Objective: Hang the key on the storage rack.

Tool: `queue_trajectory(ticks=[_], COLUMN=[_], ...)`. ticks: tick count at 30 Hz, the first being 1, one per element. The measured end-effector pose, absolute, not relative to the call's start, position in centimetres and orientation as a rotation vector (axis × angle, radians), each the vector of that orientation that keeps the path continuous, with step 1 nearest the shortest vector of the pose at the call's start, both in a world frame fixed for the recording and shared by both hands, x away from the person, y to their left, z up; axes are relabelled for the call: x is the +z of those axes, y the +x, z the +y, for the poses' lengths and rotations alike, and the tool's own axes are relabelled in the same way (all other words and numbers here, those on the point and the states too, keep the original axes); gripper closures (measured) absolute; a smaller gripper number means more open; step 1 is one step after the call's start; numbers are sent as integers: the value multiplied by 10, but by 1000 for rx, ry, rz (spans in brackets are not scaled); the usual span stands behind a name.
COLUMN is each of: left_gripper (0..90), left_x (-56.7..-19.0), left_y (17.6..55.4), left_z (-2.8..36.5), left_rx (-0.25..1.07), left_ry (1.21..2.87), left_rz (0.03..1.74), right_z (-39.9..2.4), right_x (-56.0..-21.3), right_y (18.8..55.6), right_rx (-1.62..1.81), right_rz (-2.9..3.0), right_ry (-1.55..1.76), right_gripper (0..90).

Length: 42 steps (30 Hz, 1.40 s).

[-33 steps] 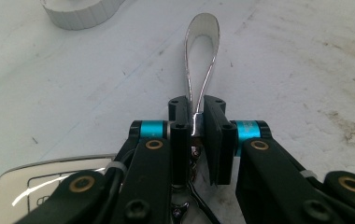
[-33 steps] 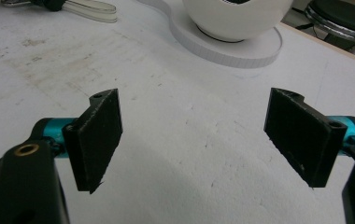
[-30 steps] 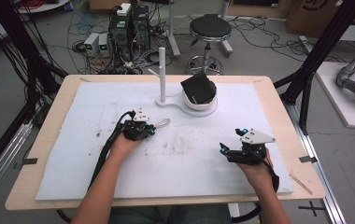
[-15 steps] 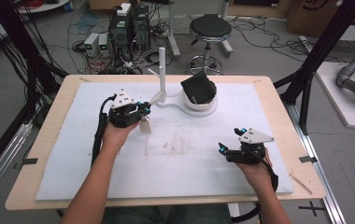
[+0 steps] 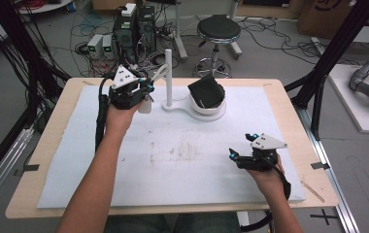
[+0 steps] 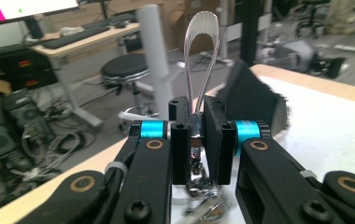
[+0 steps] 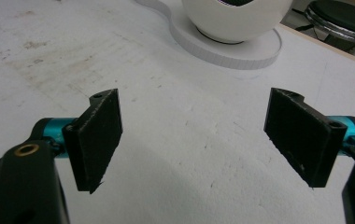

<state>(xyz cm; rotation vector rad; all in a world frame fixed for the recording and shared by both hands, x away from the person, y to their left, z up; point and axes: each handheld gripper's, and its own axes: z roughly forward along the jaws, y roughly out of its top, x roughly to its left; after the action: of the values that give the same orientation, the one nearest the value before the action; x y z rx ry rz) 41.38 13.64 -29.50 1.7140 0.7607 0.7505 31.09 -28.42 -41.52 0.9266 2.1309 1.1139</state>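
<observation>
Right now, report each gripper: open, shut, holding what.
Left gripper: shut on a metal loop, raised near the white post.
Right gripper: open, holding nothing, above the white mat.

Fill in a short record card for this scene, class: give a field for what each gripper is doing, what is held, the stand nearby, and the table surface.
left gripper: raised over the table's far left, shut on a clear looped strap with small metal pieces hanging below it
strap position: loop stands up between the pads, close to the white post
right gripper: low over the mat near the right front, jaws wide apart, nothing between them
stand: white base carrying the post and a white bowl lined with black material
surface: white mat, smudged in the middle, on a wooden table
</observation>
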Motion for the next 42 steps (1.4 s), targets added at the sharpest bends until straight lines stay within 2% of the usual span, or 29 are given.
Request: queue_trajectory(ticks=[9,28,29,30,33,42], left_gripper=[813,809,798,731,633,452], left_x=[-296,-331,-331,-331,-328,-321], left_y=[429,454,454,454,452,436], left_z=[128,120,119,118,118,123], left_rx=[754,723,722,718,716,650], left_ry=[1749,1838,1837,1827,1817,1830], left_rz=[786,882,888,892,887,863], right_z=[-286,-290,-290,-290,-291,-287], right_x=[-416,-417,-417,-417,-417,-416], right_y=[311,309,309,309,309,309], right_rx=[1110,1108,1107,1106,1106,1107], right_rz=[2131,2128,2129,2127,2126,2130], right_ry=[930,943,942,939,943,926], right_gripper=[197,197,197,197,197,197])
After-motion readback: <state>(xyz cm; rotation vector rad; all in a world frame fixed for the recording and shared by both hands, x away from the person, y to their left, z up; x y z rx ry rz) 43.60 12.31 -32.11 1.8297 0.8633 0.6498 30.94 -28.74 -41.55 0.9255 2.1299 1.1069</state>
